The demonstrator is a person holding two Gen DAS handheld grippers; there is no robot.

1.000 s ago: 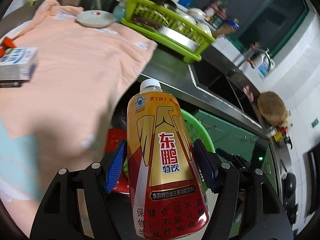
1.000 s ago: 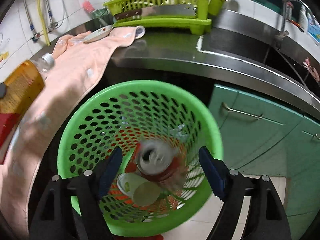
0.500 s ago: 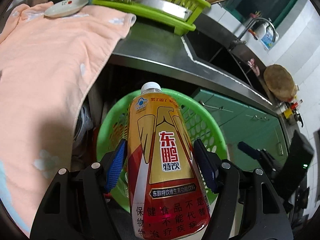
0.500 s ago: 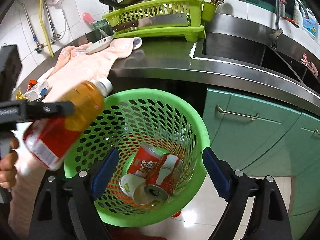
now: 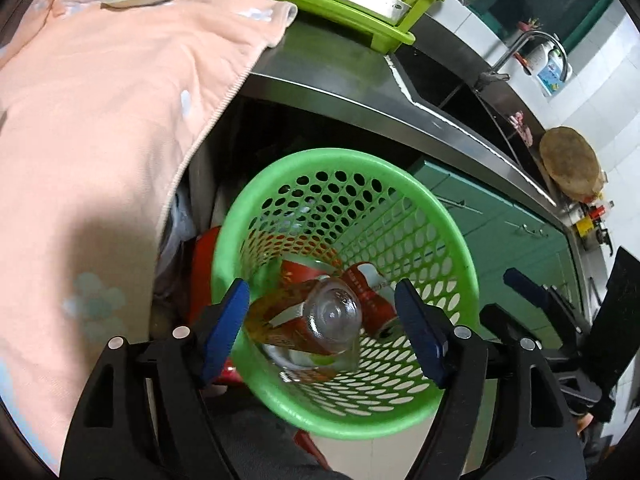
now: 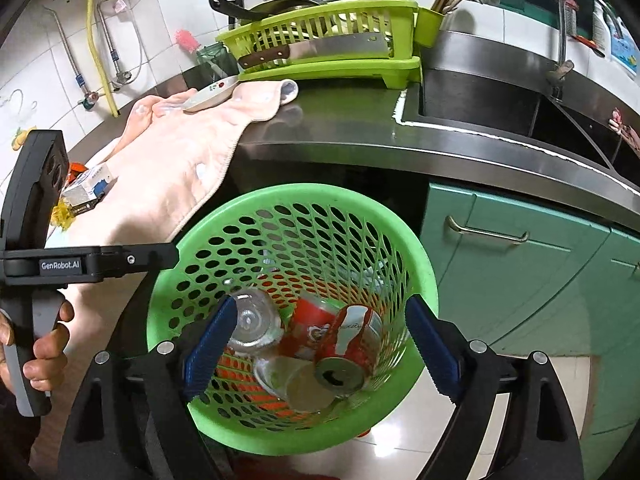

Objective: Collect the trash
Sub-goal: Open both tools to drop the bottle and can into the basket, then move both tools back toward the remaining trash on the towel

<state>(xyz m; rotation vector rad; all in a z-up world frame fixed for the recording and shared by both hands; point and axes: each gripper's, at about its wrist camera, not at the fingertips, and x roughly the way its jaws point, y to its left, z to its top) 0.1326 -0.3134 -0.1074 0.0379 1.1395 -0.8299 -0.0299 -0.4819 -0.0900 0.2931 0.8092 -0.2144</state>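
Change: left gripper [image 5: 322,332], jaws just widened and now empty, has let go the gold-and-red plastic drink bottle [image 5: 308,320] | Place: bottle inside green perforated plastic basket [image 5: 400,184], beside red cans [image 6: 348,336] | Right gripper [image 6: 320,354] spread, empty | Meaning: bottle binned.

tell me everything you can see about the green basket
The green basket is a round plastic bin with a smooth solid rim and walls pierced all over by oval holes, narrowing toward the bottom. It stands upright on the floor in front of the steel counter, beside teal cabinet doors. Inside lie a clear bottle, two red cans and a paper cup. Neither gripper touches it; both hover open above it.
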